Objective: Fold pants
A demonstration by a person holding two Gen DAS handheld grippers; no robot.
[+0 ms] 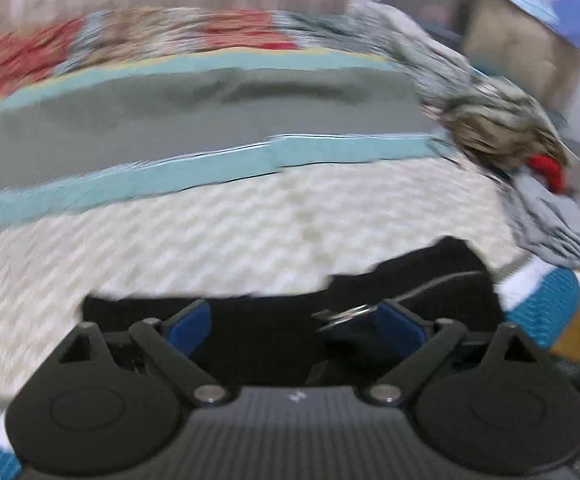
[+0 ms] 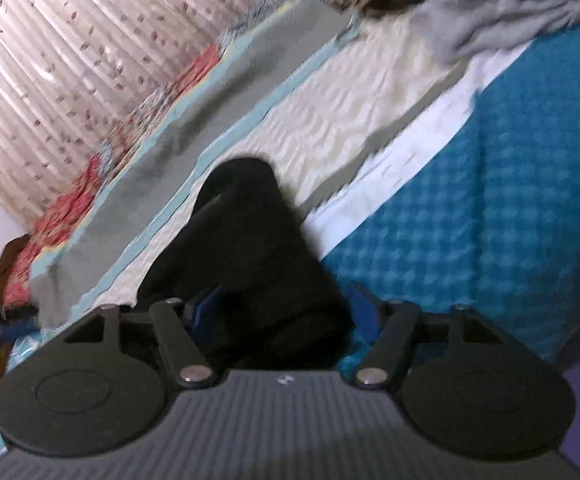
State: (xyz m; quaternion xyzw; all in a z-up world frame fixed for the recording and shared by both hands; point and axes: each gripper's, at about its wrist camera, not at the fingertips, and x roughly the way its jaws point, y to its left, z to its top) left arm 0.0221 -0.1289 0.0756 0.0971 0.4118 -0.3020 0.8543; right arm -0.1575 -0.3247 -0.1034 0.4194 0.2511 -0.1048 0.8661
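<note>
The black pants (image 1: 430, 280) lie bunched on a white quilted bedspread (image 1: 250, 232). In the left wrist view my left gripper (image 1: 294, 328) hovers over them with its blue pads (image 1: 188, 328) wide apart. Dark cloth fills the space under and between them, and no pad presses on it. A small metal ring (image 1: 346, 314) shows beside the right-hand pad. In the right wrist view a thick bundle of the black pants (image 2: 246, 220) rises from between the fingers of my right gripper (image 2: 282, 306), which is shut on it. The picture is blurred.
A heap of grey and brown clothes (image 1: 498, 128) with a red item (image 1: 546, 168) sits at the bed's far right. A grey and teal striped blanket (image 1: 170, 120) crosses the bed. Blue checked cover (image 2: 490, 200) lies nearest. A patterned curtain (image 2: 70, 60) hangs behind.
</note>
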